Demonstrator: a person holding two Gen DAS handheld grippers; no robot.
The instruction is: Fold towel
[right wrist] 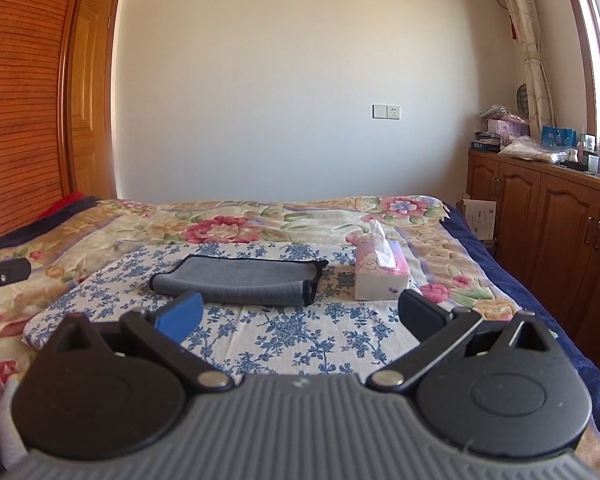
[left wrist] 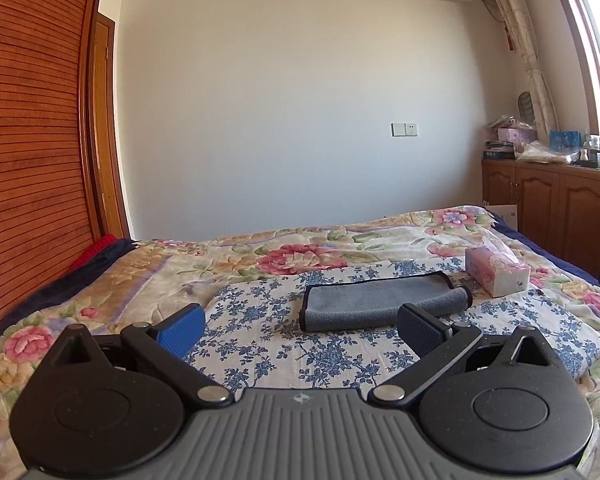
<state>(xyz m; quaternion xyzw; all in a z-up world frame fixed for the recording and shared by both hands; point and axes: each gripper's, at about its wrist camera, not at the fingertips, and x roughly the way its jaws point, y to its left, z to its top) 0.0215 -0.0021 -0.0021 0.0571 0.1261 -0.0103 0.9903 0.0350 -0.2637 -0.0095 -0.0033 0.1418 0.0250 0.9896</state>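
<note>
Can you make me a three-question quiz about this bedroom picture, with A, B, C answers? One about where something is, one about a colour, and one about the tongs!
1. Where is the tissue box?
A. Right of the towel
B. On top of the towel
C. On the cabinet

2. What colour is the towel?
A. Red
B. Grey with dark trim
C. Yellow

3. What are the left tongs and right tongs doing?
A. Squeezing the towel
B. Open, holding nothing
C. Squeezing the tissue box

Answers:
1. A, it stands on the bed beside the towel's right end.
2. B, grey cloth, black edge.
3. B, both pairs are spread wide, short of the towel.
</note>
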